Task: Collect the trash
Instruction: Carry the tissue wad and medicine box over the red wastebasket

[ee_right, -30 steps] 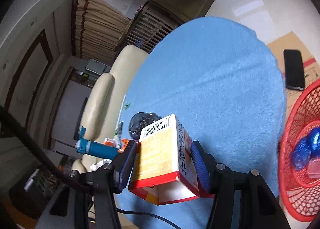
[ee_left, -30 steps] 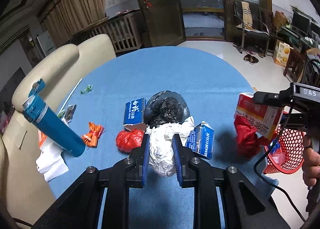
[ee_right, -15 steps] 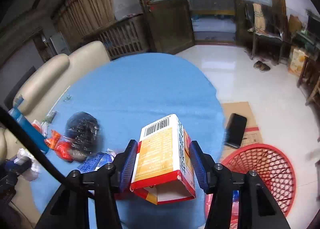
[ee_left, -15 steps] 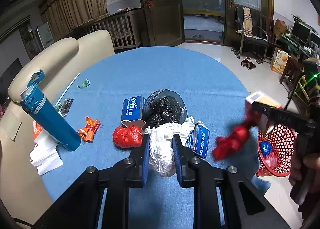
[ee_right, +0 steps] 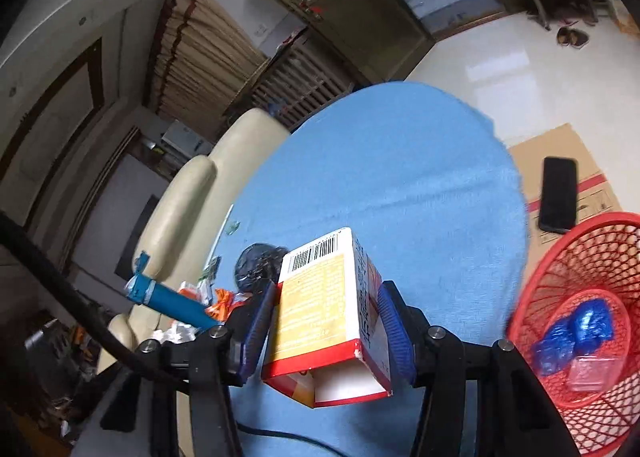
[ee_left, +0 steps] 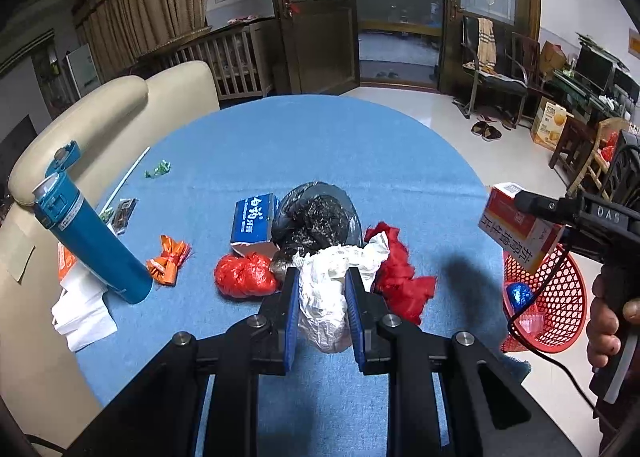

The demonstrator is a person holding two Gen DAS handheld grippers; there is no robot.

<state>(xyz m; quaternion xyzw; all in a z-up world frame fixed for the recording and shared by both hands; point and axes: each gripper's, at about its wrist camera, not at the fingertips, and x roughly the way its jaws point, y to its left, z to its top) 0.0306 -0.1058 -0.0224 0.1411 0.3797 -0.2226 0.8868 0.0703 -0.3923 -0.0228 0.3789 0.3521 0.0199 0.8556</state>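
Note:
My left gripper [ee_left: 322, 277] is shut on a crumpled white wad [ee_left: 325, 321] low over the blue table [ee_left: 320, 145]. Around the wad lie a black bag [ee_left: 316, 217], a blue box [ee_left: 254, 217], a red bag [ee_left: 244, 276] and a crumpled red piece [ee_left: 404, 279]. My right gripper [ee_right: 326, 291] is shut on an orange, red and white carton [ee_right: 316, 317], held in the air at the table's right edge. The carton [ee_left: 516, 225] hangs just above the red mesh basket [ee_left: 556, 297], which holds blue wrappers [ee_right: 580, 333].
A blue bottle [ee_left: 92, 241] stands at the left over white tissue [ee_left: 82, 311]. An orange wrapper [ee_left: 170, 260], a green wrapper [ee_left: 158, 168] and a straw lie nearby. A phone [ee_right: 558, 193] rests on cardboard on the floor. Cream sofa backs [ee_left: 100, 109] border the table.
The red crumpled piece that hung by the carton now lies on the table right of the white wad. The right gripper swung with the carton and came back. The left gripper barely moved.

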